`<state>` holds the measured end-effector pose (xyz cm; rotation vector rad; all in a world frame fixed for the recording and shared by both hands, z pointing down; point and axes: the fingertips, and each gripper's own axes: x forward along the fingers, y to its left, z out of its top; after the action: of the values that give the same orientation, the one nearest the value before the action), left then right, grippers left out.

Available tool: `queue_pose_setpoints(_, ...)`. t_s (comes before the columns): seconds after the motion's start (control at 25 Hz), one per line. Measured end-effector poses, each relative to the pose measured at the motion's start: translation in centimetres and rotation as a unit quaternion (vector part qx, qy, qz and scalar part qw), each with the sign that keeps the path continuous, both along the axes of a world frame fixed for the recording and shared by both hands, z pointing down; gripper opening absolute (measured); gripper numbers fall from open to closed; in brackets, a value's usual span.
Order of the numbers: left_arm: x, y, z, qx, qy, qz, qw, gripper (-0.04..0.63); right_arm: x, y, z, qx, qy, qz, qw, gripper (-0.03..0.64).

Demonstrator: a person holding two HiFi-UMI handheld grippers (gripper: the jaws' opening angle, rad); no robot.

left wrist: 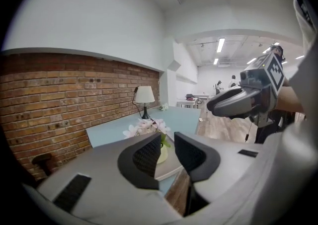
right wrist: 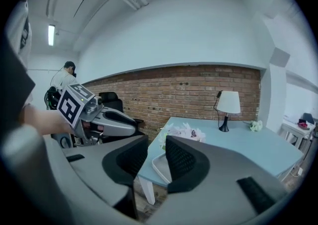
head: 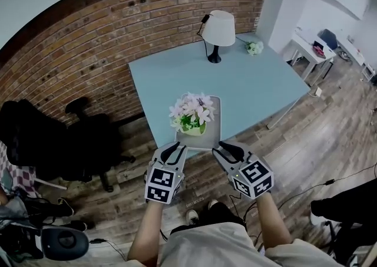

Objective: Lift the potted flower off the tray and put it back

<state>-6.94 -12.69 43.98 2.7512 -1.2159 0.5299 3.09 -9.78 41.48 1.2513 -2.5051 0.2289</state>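
Flower (head: 191, 112) sits potted on the tray (head: 213, 125), just beyond both tongs. Left tongs (head: 174, 149) and right tongs (head: 228, 149) hover narrowly parted and empty at the desk (head: 253, 83) near edge, flanking the tray, probably lined up to take it from both sides.

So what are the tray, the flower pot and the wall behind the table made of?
Tray: smooth, matte pale grey with rounded corners, probably plastic, possibly painted metal.
Pot: pale green with a slight sheen, ceramic or plastic; can't tell which.
Wall: bare red brick, mortar joints showing.
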Motion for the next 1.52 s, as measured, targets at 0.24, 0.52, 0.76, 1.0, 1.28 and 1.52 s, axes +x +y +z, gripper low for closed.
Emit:
queue_pose_setpoints(0.24,0.5,-3.1,3.1,-0.040,-0.003,0.020,0.9990,0.187,0.4,-4.2,3.2,-0.032,0.007,0.004,0.999,0.171)
queue_pose_setpoints(0.52,1.8,-6.7,8.1,-0.089,-0.014,0.031,0.9954,0.222,1.5,-9.0,7.9,-0.062,0.026,-0.011,0.998,0.205)
queue_pose_setpoints(0.76,2.7,-9.8,12.3,-0.144,-0.018,0.016,0.9893,0.253,2.1,-12.1,12.3,-0.110,0.036,-0.039,0.993,0.228)
queue_pose_setpoints(1.0,3.2,-11.8,16.3,-0.198,-0.023,0.019,0.9797,0.303,2.1,-14.6,16.9,-0.147,0.054,-0.081,0.984,0.237)
queue_pose_setpoints(1.28,3.6,-14.0,19.6,-0.223,-0.027,0.028,0.9739,0.334,1.5,-16.2,20.7,-0.172,0.048,-0.132,0.975,0.325)
queue_pose_setpoints(1.52,4.2,-15.3,20.2,-0.220,-0.010,0.055,0.9740,0.373,0.6,-17.8,21.7,-0.161,0.049,-0.170,0.971,0.356)
